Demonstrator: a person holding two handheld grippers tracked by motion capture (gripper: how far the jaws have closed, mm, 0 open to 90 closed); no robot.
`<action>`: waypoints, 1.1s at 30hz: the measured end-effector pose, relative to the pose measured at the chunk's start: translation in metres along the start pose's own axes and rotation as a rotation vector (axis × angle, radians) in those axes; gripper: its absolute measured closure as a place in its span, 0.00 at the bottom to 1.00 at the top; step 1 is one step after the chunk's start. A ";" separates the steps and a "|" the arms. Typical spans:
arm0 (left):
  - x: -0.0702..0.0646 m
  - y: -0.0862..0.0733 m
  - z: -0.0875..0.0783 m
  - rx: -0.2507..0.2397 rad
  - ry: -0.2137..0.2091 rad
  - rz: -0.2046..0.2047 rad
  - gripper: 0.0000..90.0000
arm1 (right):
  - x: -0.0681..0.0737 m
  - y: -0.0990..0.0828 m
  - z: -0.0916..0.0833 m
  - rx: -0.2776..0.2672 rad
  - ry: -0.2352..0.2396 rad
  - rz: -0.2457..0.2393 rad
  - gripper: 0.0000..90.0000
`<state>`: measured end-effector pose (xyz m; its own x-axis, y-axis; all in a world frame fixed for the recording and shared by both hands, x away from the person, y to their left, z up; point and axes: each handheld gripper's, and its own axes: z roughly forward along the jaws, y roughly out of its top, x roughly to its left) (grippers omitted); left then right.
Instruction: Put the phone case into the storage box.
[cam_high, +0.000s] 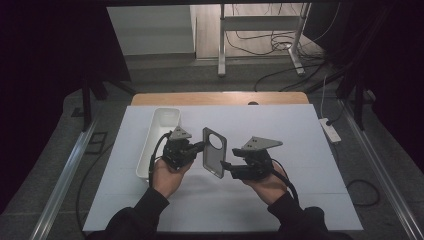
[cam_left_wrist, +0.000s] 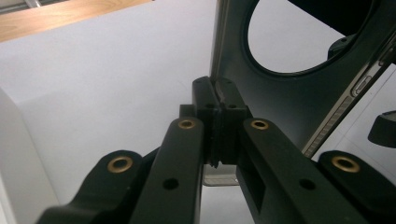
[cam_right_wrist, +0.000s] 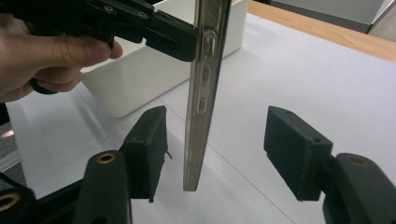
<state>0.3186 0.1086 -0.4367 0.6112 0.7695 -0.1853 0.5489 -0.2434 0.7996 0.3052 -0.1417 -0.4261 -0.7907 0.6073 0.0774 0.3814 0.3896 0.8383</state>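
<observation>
1 thin edge is all the left claw (cam_high: 196, 147) pinches of the phone case (cam_high: 214, 152), held upright above the table (cam_high: 300, 150), so if the spread right claw (cam_right_wrist: 212, 156) straddling its lower end closes off-centre, it could twist free and drop.

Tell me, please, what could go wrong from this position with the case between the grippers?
The left gripper pinches only the phone case edge, so the case might twist or slip. The right gripper is open around the lower end; closing off-centre could knock it loose. A dropped case would hit the table, not the white bin.
</observation>
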 end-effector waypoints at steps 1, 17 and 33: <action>0.000 0.000 0.000 0.000 0.000 0.000 0.99 | 0.000 0.000 0.000 0.000 0.000 0.000 0.44; 0.007 0.003 -0.010 -0.023 0.013 -0.011 0.99 | -0.007 -0.005 -0.005 0.038 -0.010 -0.009 0.36; 0.012 0.009 -0.022 -0.041 0.029 -0.003 0.99 | -0.016 -0.008 -0.012 0.086 0.014 0.021 0.26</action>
<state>0.3180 0.1286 -0.4191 0.5923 0.7872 -0.1719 0.5269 -0.2170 0.8218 0.3088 -0.1632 -0.4279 -0.7886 0.6063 0.1027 0.4370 0.4351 0.7872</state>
